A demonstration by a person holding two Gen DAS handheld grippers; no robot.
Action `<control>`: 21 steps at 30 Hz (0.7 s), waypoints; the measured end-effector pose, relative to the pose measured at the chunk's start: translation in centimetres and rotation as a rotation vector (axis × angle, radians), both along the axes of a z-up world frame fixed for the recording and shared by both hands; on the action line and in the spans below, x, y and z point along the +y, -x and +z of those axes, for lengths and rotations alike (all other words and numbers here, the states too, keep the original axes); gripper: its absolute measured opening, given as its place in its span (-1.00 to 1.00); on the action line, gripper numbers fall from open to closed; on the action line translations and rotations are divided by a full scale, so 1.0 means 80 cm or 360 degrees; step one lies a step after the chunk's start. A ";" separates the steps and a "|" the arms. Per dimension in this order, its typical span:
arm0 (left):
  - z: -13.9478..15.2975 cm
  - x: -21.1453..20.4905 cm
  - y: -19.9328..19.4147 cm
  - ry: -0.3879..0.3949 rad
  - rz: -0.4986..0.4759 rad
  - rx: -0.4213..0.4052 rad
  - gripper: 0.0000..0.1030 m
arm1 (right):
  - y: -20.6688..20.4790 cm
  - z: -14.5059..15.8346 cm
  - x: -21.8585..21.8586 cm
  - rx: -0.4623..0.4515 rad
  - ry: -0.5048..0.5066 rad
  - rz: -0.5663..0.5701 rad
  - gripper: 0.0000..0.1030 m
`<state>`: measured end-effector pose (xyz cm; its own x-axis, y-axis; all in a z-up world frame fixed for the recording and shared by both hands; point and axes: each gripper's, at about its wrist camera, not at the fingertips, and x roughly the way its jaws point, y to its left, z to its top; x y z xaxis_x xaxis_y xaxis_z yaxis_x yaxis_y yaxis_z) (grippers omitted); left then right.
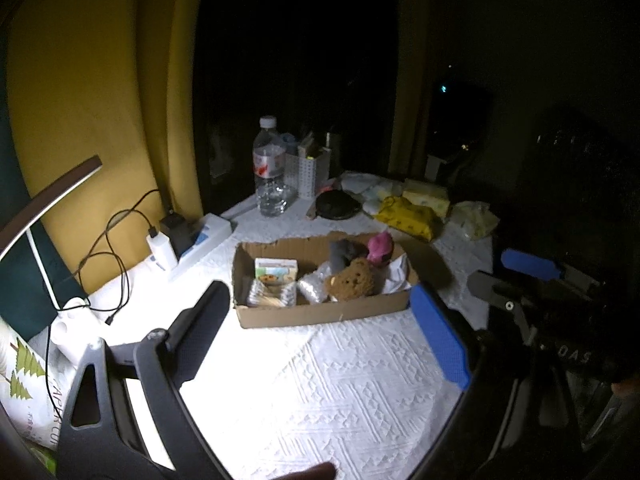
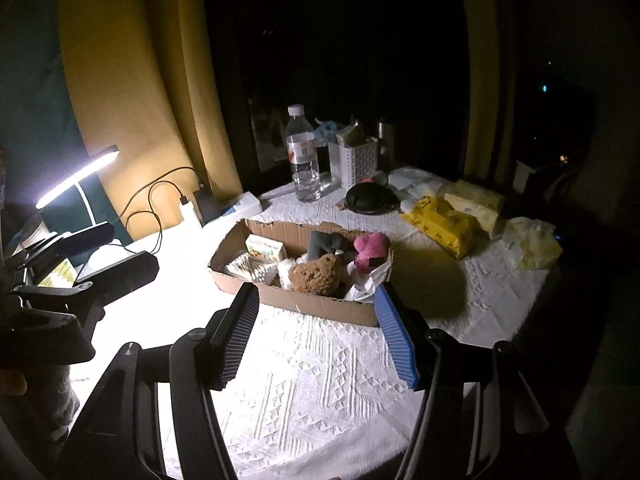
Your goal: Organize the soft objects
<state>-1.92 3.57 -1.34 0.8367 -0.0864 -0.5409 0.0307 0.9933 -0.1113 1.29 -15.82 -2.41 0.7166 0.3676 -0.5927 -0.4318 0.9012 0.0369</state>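
1. Tabletop (image 2: 320, 392): covered by a white cloth with an embossed geometric weave, lit hard on the left side and falling into shadow on the right.
2. Room: mostly dark. Yellow curtain (image 2: 132, 92) behind the tabletop on the left, black gap beside it. A bar desk lamp (image 2: 78, 178) is on and is the only strong light.
3. Cardboard box (image 1: 320, 312): shallow, open top, sits mid-tabletop. The soft objects are inside it: brown teddy bear (image 1: 352, 280), pink plush (image 1: 380, 246), grey plush (image 1: 340, 254) (the last two at the box's far wall). Also inside: a small printed carton (image 1: 276, 270) and clear packets of cotton swabs (image 1: 272, 298).
4. Behind the box: water bottle (image 2: 303, 156), white perforated holder (image 2: 358, 162), round black case (image 2: 368, 198).
5. Right of the box, on the cloth: yellow wipes pack (image 2: 440, 220) and pale tissue packs (image 2: 476, 200), well apart from the box.
6. Left edge: white power strip (image 1: 200, 240) with charger and black cables.
7. Left gripper (image 1: 320, 332): jaws wide apart, nothing between them, above the cloth just short of the box.
8. Right gripper (image 2: 316, 336): jaws apart, empty, also short of the box's near wall.
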 end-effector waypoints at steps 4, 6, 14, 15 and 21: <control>0.014 0.001 0.011 -0.0012 0.0007 -0.0034 0.81 | 0.011 0.009 0.003 -0.0026 0.0009 -0.0015 0.23; 0.018 0.002 0.016 -0.0014 -0.0001 -0.0043 0.81 | 0.015 0.012 0.003 -0.0035 0.0011 -0.0026 0.23; 0.028 0.004 0.025 -0.0023 -0.0004 -0.0068 0.81 | 0.028 0.024 0.006 -0.0069 0.0021 -0.0045 0.23; 0.030 0.005 0.027 -0.0023 -0.0007 -0.0072 0.81 | 0.031 0.026 0.007 -0.0073 0.0024 -0.0046 0.23; 0.034 0.004 0.031 -0.0035 -0.0010 -0.0085 0.81 | 0.038 0.031 0.007 -0.0092 0.0017 -0.0043 0.23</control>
